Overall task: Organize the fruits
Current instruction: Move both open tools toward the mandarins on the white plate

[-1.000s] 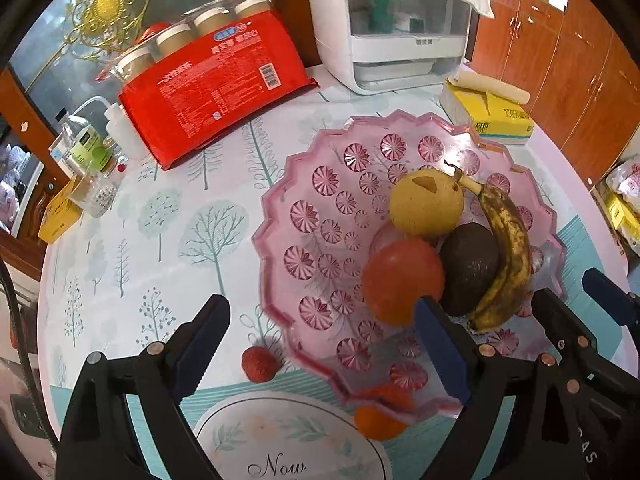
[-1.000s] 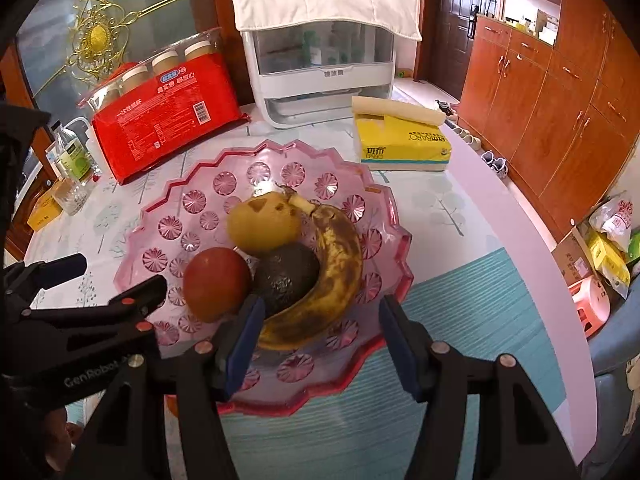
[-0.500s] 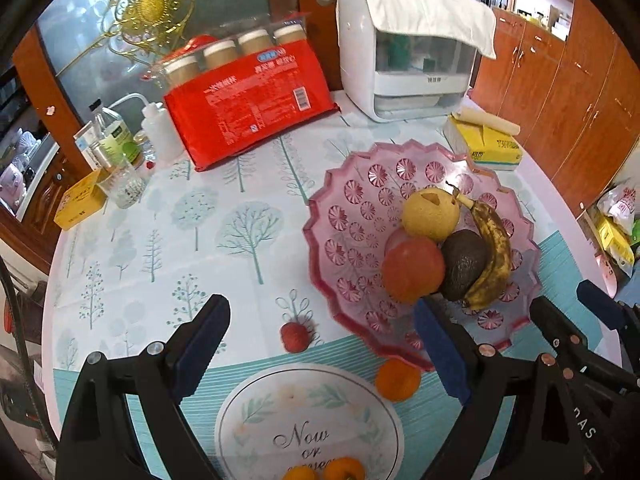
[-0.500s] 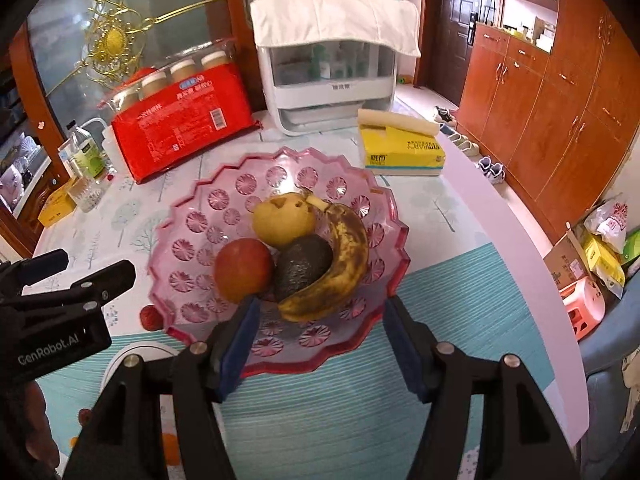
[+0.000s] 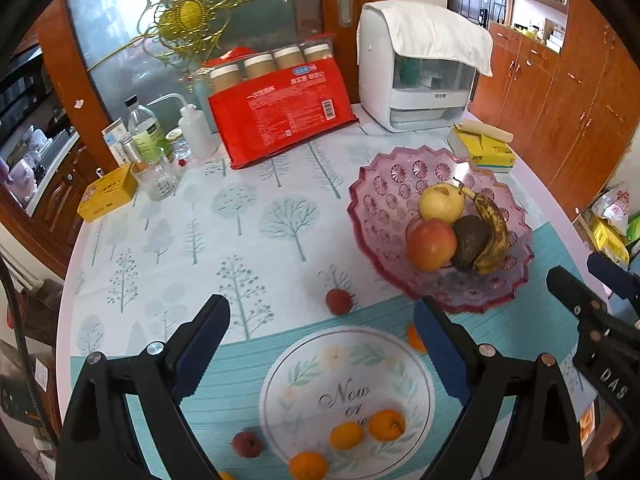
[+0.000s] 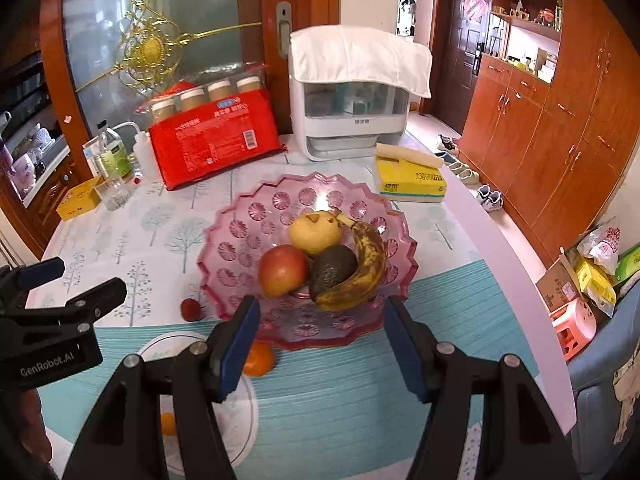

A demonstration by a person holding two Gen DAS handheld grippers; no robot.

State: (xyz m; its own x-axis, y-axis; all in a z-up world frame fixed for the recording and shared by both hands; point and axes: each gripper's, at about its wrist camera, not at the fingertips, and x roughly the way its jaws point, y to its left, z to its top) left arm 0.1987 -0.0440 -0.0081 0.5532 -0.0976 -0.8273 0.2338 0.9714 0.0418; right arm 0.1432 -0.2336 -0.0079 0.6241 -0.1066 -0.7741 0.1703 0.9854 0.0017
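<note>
Left wrist view: the left gripper (image 5: 320,332) tilts downward over the desk (image 5: 240,216), jaws wide apart with nothing between them. The pink bowl (image 5: 376,200) sits right of centre, holding a pear (image 5: 440,202), apple (image 5: 431,244), avocado (image 5: 470,242) and banana (image 5: 494,236). A red berry (image 5: 339,302) lies loose at centre; oranges (image 5: 386,424) lie at the lower edge, one partly hidden behind the right-hand finger. The right gripper is cut off at lower right.

Right wrist view: the right gripper (image 6: 320,344) tilts downward before the bowl (image 6: 240,236), jaws parted and empty, having just widened slightly. An orange (image 6: 260,358) is half hidden behind the left-hand finger.
</note>
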